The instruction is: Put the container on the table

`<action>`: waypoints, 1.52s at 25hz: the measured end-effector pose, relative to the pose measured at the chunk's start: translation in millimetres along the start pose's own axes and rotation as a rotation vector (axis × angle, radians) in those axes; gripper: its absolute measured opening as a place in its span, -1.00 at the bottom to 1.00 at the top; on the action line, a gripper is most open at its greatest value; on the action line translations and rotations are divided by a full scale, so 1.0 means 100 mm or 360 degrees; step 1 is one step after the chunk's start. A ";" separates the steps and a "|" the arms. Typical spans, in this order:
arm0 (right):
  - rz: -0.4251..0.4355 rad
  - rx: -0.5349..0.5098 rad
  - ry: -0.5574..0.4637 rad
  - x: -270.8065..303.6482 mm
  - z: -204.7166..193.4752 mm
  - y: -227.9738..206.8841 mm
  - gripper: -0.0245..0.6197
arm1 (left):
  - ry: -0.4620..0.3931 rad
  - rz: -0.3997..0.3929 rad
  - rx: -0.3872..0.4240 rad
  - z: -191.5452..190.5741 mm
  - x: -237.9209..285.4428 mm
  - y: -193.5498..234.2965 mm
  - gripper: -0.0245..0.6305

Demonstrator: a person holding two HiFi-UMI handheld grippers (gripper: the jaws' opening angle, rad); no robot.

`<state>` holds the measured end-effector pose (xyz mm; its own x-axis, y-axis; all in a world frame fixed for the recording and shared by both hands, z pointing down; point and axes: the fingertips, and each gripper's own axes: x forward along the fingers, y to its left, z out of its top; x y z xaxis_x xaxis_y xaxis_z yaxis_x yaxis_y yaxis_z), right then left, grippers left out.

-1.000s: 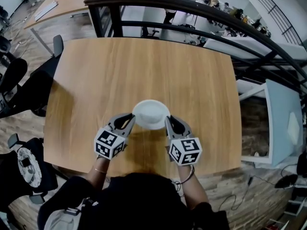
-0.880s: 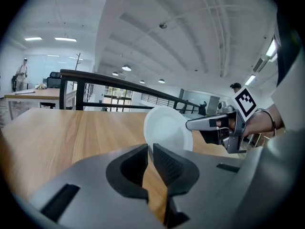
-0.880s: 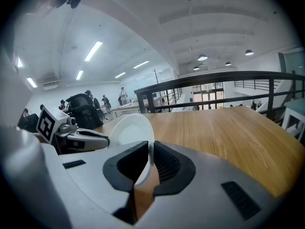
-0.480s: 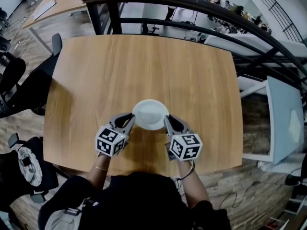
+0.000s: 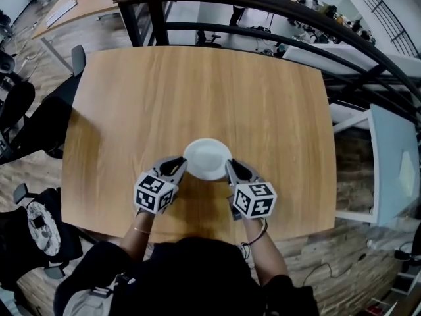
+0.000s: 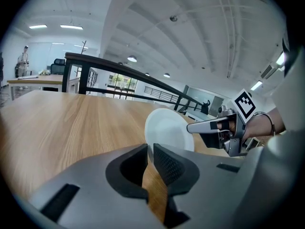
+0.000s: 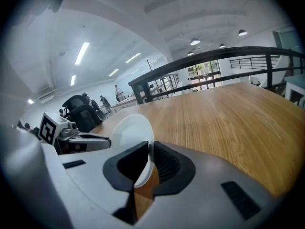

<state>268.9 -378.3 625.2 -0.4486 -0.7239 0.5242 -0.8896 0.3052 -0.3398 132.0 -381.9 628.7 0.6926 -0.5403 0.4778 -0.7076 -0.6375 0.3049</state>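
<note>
White round container (image 5: 207, 158) hangs pinched between left tool (image 5: 179, 167) and right tool (image 5: 231, 169). Release onto wooden worktop (image 5: 197, 91) seemingly remains.

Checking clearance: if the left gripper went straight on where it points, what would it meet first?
The white container, its rim clamped in the jaws of the left gripper; beyond it, probably the table, depth unclear.

Down they go: left tongs (image 5: 179, 166) and right tongs (image 5: 230, 167) sink together, bringing the white container (image 5: 207, 158) closer to the desk (image 5: 197, 91). In the head view the right marker cube (image 5: 253, 199) creeps toward 12 o'clock and the left marker cube (image 5: 156, 193) toward 1 o'clock
</note>
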 end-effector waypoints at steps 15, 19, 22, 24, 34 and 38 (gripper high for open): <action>-0.0019 -0.0011 0.0102 0.19 -0.12 -0.07 -0.80 | 0.0090 -0.0025 -0.0034 -0.14 0.12 0.08 -0.71; -0.0032 -0.0018 0.0127 0.24 -0.16 -0.10 -0.80 | 0.0102 -0.0029 -0.0028 -0.14 0.14 0.10 -0.71; -0.0041 -0.0030 0.0144 0.27 -0.18 -0.11 -0.80 | 0.0143 -0.0013 0.0036 -0.16 0.16 0.11 -0.70; -0.0049 -0.0046 0.0151 0.28 -0.17 -0.11 -0.80 | 0.0162 -0.0003 0.0054 -0.16 0.16 0.11 -0.70; -0.0077 -0.0133 0.0193 0.35 -0.22 -0.12 -0.76 | 0.0237 0.0063 0.0153 -0.21 0.18 0.13 -0.67; -0.0103 -0.0168 0.0217 0.37 -0.24 -0.14 -0.72 | 0.0252 0.0077 0.0170 -0.23 0.20 0.15 -0.66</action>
<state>262.4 -394.4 668.1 -0.3911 -0.6560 0.6455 -0.9179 0.3290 -0.2218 132.2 -389.8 661.3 0.6215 -0.4840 0.6160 -0.7148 -0.6721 0.1931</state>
